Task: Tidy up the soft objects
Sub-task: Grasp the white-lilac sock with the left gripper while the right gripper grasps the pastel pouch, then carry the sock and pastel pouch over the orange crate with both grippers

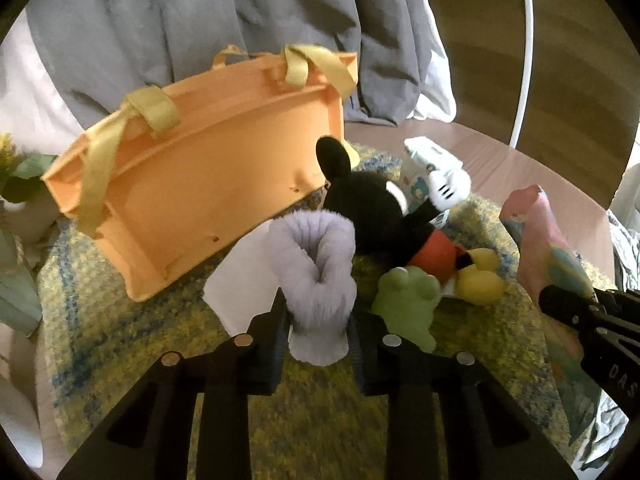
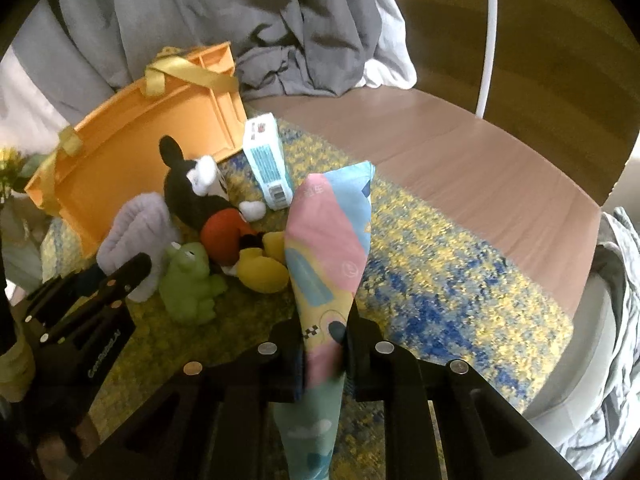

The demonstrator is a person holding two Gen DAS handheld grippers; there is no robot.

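My left gripper (image 1: 318,320) is shut on a fluffy lilac sock (image 1: 316,276) and holds it above the rug. It also shows in the right wrist view (image 2: 136,236). My right gripper (image 2: 323,340) is shut on a pastel patterned cloth (image 2: 328,240), which stands up between the fingers; it shows at the right in the left wrist view (image 1: 548,256). An orange bin (image 1: 192,184) with yellow handles lies tipped on its side, opening toward me. Beside it lie a Mickey Mouse plush (image 1: 392,216), a green frog toy (image 1: 404,300) and a yellow duck toy (image 1: 480,280).
A yellow and blue rug (image 2: 440,280) covers the wooden floor (image 2: 460,152). A light blue tissue pack (image 2: 268,160) stands by the bin. Grey bedding (image 2: 240,20) hangs behind. A white hoop (image 2: 486,40) stands at the right. A plant (image 1: 16,176) is at the left.
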